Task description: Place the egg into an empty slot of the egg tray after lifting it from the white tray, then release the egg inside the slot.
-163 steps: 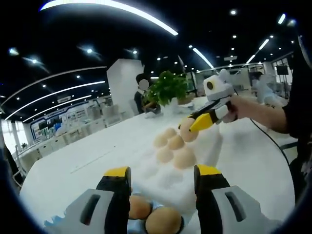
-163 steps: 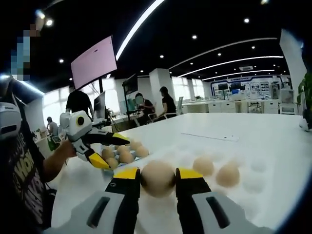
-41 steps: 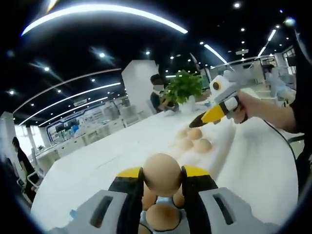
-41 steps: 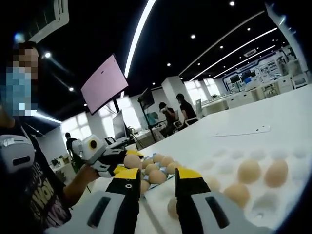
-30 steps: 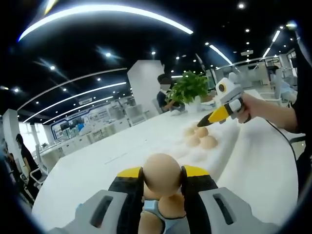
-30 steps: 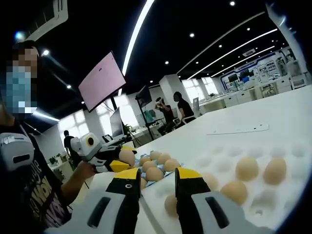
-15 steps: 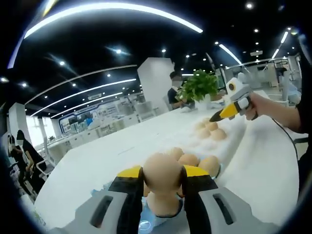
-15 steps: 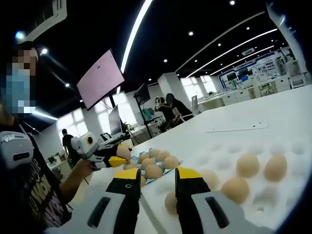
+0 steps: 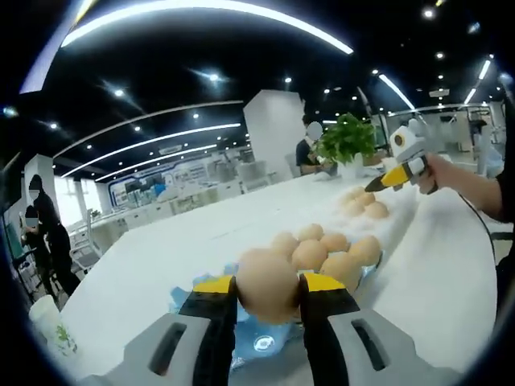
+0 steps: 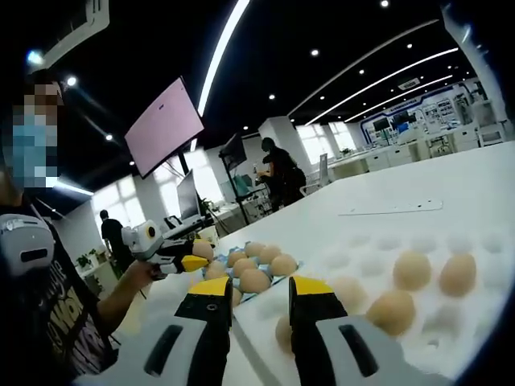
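Tan egg (image 9: 267,285) clamped in my left gripper (image 9: 268,291), now clear of blue-lined tray (image 9: 364,273) at 1 o'clock | right gripper (image 10: 259,304) jaws apart, empty, over egg tray (image 10: 451,243) | carry remains.

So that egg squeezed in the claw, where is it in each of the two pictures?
Left gripper view: the held egg sits low in the middle, pinched in the left claw.
Right gripper view: the same egg is small at far left, at the tip of that claw.
Shared landmark: the cluster of eggs on the blue tray, beside the held egg in both.
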`<state>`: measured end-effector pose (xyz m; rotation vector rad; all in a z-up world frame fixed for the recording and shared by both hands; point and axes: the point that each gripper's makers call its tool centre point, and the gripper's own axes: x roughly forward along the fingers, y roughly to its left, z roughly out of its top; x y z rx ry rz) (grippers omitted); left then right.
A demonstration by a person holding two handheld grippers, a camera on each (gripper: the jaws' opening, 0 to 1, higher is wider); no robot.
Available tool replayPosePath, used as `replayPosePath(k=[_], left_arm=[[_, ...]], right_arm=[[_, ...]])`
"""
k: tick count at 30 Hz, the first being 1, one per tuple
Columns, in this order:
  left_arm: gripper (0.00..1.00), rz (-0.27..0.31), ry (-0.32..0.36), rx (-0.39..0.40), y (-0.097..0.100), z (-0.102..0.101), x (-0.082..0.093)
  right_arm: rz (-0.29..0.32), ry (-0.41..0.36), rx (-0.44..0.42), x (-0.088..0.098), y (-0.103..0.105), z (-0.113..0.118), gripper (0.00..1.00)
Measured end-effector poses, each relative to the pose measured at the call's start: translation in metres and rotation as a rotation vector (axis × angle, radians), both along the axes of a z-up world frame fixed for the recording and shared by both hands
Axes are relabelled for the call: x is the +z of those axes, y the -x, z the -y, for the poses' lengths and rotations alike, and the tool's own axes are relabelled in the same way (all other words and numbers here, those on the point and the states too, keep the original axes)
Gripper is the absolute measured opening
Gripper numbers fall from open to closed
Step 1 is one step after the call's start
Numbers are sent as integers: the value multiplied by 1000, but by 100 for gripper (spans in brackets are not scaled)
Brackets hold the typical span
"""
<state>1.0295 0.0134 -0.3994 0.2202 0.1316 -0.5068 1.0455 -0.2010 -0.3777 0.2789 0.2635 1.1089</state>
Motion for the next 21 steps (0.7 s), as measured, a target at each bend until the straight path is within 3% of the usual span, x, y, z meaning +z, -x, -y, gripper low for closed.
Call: replayPosePath(k=[1,9,16,17,21], left_arm=[[31,-6,80,-14,1,2,2],[31,-36,83,26,-6,-17,-5],[31,-137,107,58,-9,-30,-30],[31,-142,170,53,-8,-25,-28],[31,-131,145,49,-8,-27,-27]], right_arm=[[0,2,0,0,0,0,29],[-3,14,-7,-2,2,-1,29],[-10,23,-12,-5,4,0,29],[-11,23,-15,-6,4,1,29],[-15,21,-21,-6,4,2,29]])
